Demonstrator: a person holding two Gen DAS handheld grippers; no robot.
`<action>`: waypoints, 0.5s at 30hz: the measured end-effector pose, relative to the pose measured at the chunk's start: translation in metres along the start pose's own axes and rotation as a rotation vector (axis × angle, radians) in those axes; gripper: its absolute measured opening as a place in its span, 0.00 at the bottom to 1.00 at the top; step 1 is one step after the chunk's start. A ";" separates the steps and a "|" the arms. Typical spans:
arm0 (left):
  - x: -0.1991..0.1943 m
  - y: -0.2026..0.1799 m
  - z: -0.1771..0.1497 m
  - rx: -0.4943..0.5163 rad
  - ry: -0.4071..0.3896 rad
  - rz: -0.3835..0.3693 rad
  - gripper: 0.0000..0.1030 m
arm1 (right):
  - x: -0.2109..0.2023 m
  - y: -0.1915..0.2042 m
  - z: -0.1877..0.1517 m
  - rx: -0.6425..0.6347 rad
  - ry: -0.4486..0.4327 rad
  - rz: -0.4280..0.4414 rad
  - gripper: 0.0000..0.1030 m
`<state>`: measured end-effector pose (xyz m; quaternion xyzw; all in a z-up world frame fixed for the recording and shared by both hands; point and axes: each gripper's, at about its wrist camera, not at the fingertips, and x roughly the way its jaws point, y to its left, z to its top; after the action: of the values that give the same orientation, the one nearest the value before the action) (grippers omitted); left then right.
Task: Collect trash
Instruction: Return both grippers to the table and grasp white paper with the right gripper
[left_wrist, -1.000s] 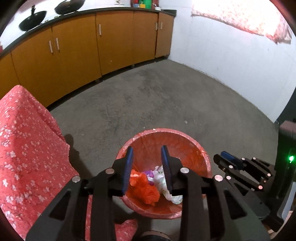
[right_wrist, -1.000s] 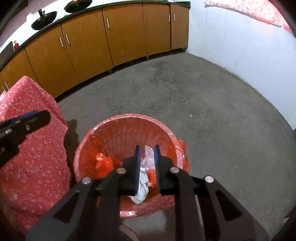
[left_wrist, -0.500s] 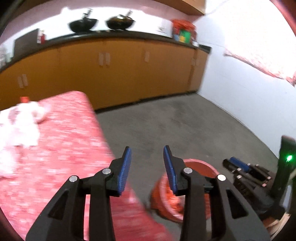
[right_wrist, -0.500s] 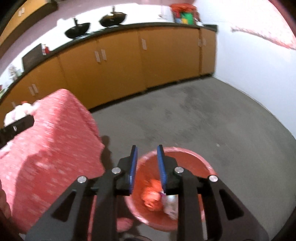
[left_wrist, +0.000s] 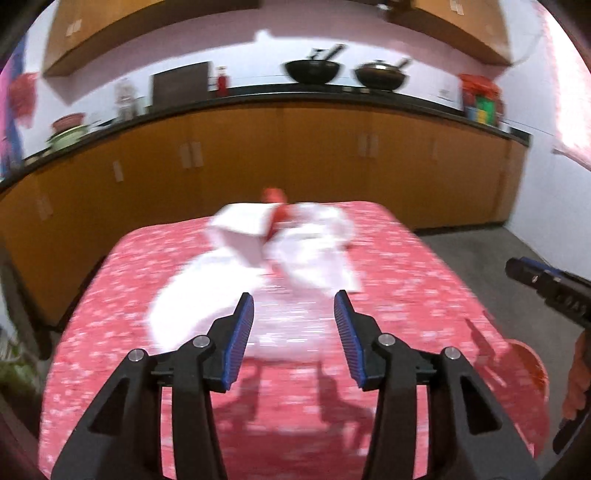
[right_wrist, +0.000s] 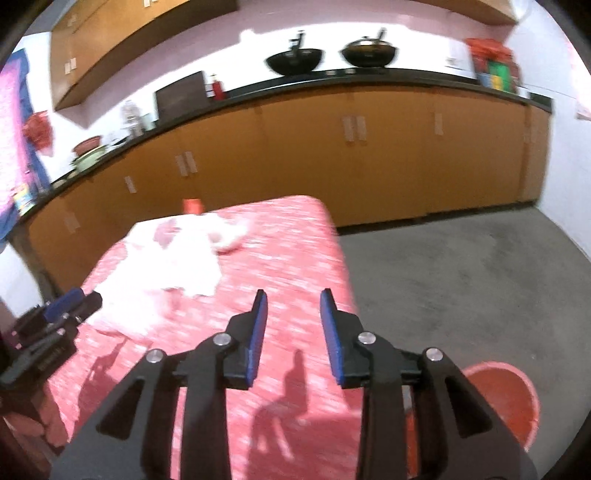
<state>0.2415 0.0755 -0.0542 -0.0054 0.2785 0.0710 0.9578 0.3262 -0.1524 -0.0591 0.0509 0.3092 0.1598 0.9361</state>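
- White crumpled trash (left_wrist: 280, 258) – blurred, with a red scrap among it – lies heaped on the far half of the red-clothed table (left_wrist: 424, 288), not yet collected
- The left gripper (left_wrist: 293, 325) hangs over the table short of the heap, its jaws just widened, nothing between them
- The right gripper (right_wrist: 290, 325) likewise – narrower, empty
- The red bin (right_wrist: 513, 398) waits on the floor beside the table

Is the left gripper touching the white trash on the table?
Apart. The left wrist view shows the left gripper open and empty above the table, its shadow cast on the cloth below; the white trash lies beyond its fingertips.
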 end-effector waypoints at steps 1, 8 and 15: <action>0.001 0.009 -0.001 -0.009 0.001 0.014 0.45 | 0.005 0.009 0.002 -0.009 0.002 0.009 0.32; 0.012 0.073 -0.005 -0.089 0.008 0.091 0.49 | 0.057 0.073 0.022 -0.034 0.041 0.070 0.40; 0.022 0.113 -0.007 -0.142 0.008 0.107 0.51 | 0.100 0.107 0.032 -0.031 0.093 0.111 0.55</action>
<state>0.2407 0.1899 -0.0685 -0.0589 0.2765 0.1415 0.9487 0.3925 -0.0179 -0.0691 0.0460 0.3466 0.2185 0.9111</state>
